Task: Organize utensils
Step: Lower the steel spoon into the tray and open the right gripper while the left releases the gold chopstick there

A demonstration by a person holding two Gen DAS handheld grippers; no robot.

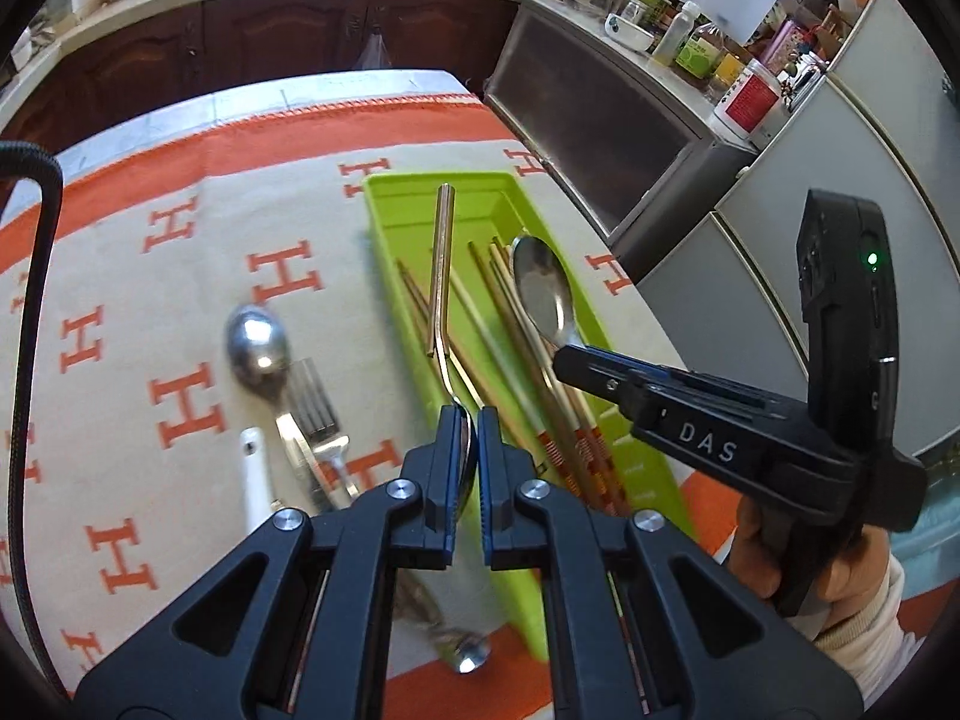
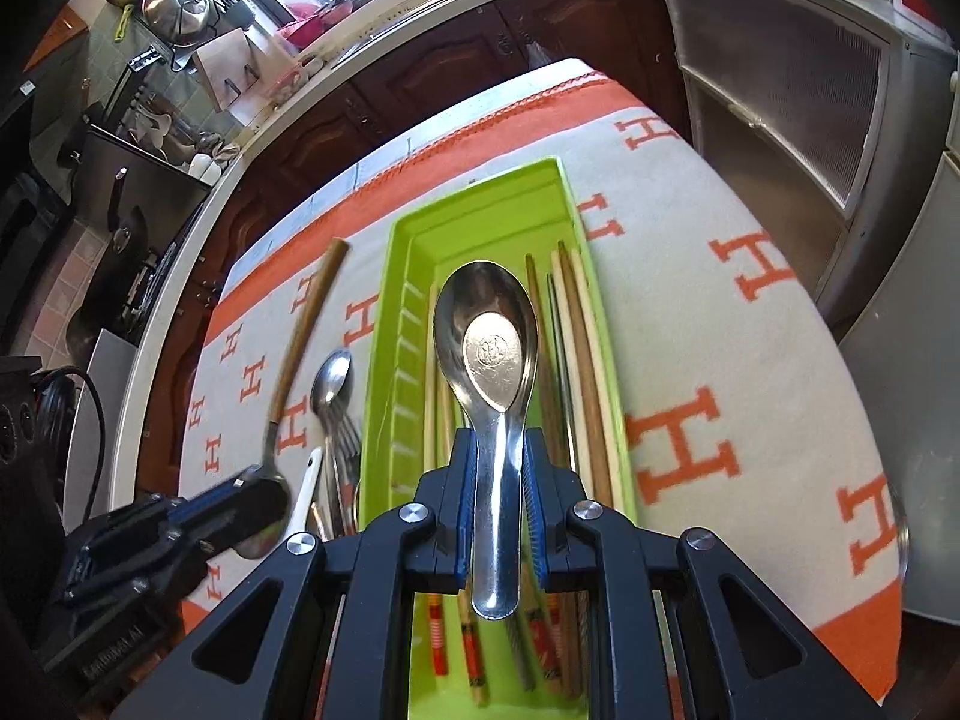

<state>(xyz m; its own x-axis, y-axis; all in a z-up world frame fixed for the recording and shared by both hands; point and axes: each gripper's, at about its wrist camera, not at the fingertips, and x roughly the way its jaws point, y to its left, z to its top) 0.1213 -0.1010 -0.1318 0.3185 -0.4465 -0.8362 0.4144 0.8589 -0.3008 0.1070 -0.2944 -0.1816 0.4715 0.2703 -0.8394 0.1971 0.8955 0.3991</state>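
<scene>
My left gripper (image 1: 471, 420) is shut on the bowl of a long spoon with a wooden handle (image 1: 443, 252). It holds the spoon above the left rim of the green tray (image 1: 396, 192), handle pointing away. My right gripper (image 2: 499, 444) is shut on the handle of a steel soup spoon (image 2: 486, 336), which hangs over the green tray (image 2: 408, 240) and the several chopsticks (image 2: 576, 348) lying in it. In the left wrist view the right gripper (image 1: 564, 360) comes in from the right with the soup spoon (image 1: 540, 288). The right wrist view shows the left gripper (image 2: 264, 492) at lower left.
On the orange-and-cream cloth (image 1: 150, 312) left of the tray lie a steel spoon (image 1: 258, 342), a fork (image 1: 315, 408) and a white-handled utensil (image 1: 255, 480). Another small utensil (image 1: 468, 654) lies near the cloth's front edge. Cabinets and a cluttered counter (image 1: 690, 42) stand beyond the table.
</scene>
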